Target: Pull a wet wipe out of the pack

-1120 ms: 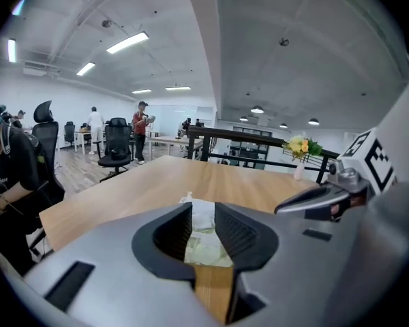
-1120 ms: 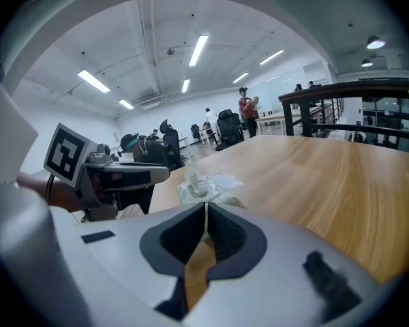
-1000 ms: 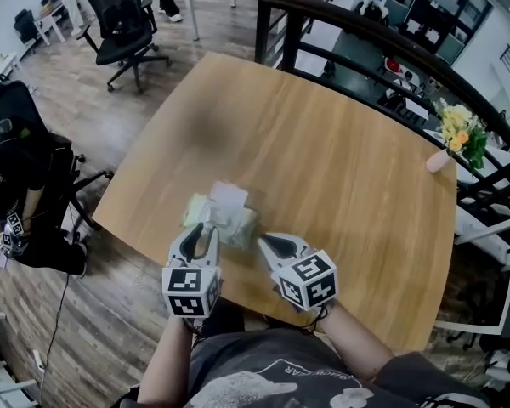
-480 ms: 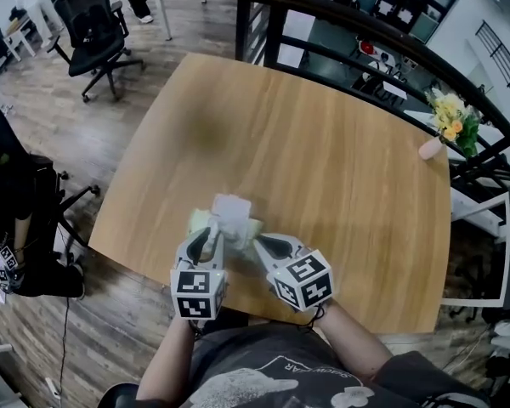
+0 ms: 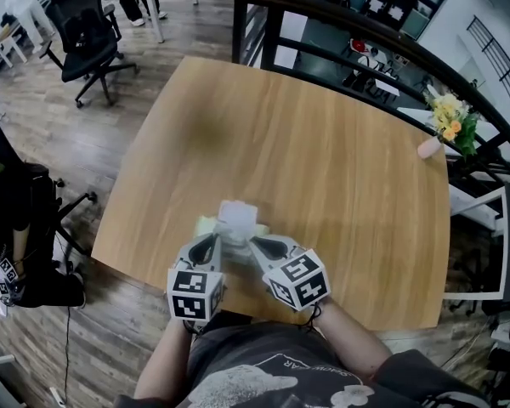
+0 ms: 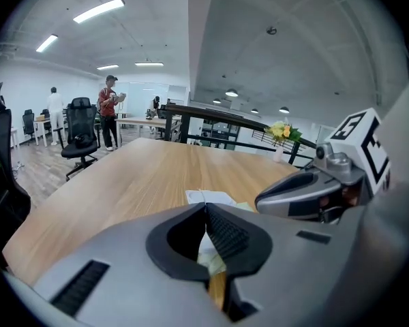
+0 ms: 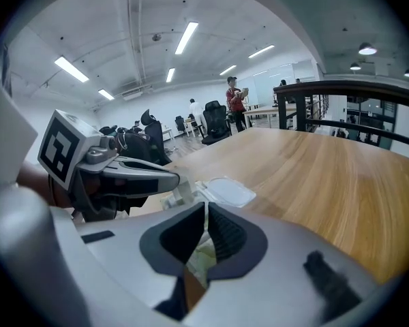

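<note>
The wet wipe pack [image 5: 230, 229] is pale green and lies near the front edge of the wooden table [image 5: 323, 160], its white lid [image 5: 237, 215] flipped open. My left gripper [image 5: 207, 246] sits at the pack's near left side, with its jaws shut tip to tip. Coming in from the near right, my right gripper [image 5: 259, 246] is shut too. In the left gripper view the left gripper [image 6: 205, 206] has the lid [image 6: 211, 197] just beyond it. In the right gripper view the lid [image 7: 226, 190] lies just past the right gripper [image 7: 206, 205]. No wipe shows in either.
A pink vase of flowers [image 5: 446, 130] stands at the table's far right corner. A black railing [image 5: 340, 24] runs behind the table. An office chair [image 5: 85, 32] stands on the floor to the left, and the table's front edge [image 5: 144, 257] is close to the pack.
Both grippers have closed in on the pack from either side, the right one shifting left. The pack itself has stayed put.
</note>
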{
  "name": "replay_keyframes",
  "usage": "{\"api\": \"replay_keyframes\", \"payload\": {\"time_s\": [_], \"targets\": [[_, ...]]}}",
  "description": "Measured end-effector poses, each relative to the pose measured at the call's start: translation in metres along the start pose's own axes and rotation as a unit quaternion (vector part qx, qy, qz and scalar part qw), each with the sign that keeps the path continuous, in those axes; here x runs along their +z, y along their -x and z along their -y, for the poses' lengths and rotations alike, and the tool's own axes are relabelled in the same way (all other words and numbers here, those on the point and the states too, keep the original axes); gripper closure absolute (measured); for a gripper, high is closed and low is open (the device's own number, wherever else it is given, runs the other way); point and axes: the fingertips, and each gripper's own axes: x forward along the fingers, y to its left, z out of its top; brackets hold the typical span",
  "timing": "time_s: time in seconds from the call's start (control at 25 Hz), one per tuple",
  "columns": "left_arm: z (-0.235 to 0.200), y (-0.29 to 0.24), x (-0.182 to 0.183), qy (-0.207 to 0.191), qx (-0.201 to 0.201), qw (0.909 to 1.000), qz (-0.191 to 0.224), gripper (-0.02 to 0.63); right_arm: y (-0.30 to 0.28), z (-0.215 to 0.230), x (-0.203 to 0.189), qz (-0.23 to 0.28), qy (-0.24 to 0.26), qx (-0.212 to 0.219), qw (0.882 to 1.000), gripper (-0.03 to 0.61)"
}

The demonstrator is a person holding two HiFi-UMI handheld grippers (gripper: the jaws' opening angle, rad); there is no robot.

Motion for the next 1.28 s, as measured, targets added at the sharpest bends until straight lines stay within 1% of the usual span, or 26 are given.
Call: {"api": "replay_keyframes", "payload": {"time_s": [0.16, 0.32, 0.36, 0.4, 0.44, 0.88, 0.96, 1.08, 1.28], "targets": [[-0.006, 0.001, -0.001, -0.003, -0.004, 1.0, -0.002, 0.598, -0.01, -0.012, -0.005, -0.022, 0.013, 0.022, 0.999, 0.549], [-0.01, 0.002, -0.002, -0.005, -0.008, 0.9999, -0.005, 0.598, -0.016, -0.016, -0.006, -0.036, 0.023, 0.017, 0.999, 0.543], [-0.01, 0.002, -0.002, -0.005, -0.009, 0.9999, -0.006, 0.598, -0.018, -0.015, -0.006, -0.038, 0.024, 0.015, 0.999, 0.519], [-0.01, 0.002, -0.003, -0.006, -0.01, 0.9999, -0.006, 0.598, -0.019, -0.015, -0.006, -0.041, 0.025, 0.013, 0.999, 0.483], [-0.01, 0.002, -0.003, -0.006, -0.012, 0.9999, -0.006, 0.598, -0.02, -0.014, -0.007, -0.044, 0.025, 0.012, 0.999, 0.471], [-0.013, 0.003, -0.004, -0.01, -0.023, 0.9996, -0.011, 0.598, -0.042, -0.015, -0.005, -0.06, 0.028, -0.013, 0.998, 0.474], [-0.013, 0.003, -0.005, -0.01, -0.024, 0.9996, -0.011, 0.598, -0.043, -0.014, -0.005, -0.063, 0.032, -0.019, 0.997, 0.496], [-0.015, 0.004, -0.005, -0.009, -0.025, 0.9996, -0.011, 0.598, -0.044, -0.016, -0.006, -0.068, 0.035, -0.013, 0.997, 0.534], [-0.016, 0.004, -0.006, -0.011, -0.025, 0.9995, -0.013, 0.598, -0.043, -0.016, -0.007, -0.069, 0.034, -0.005, 0.997, 0.546]]}}
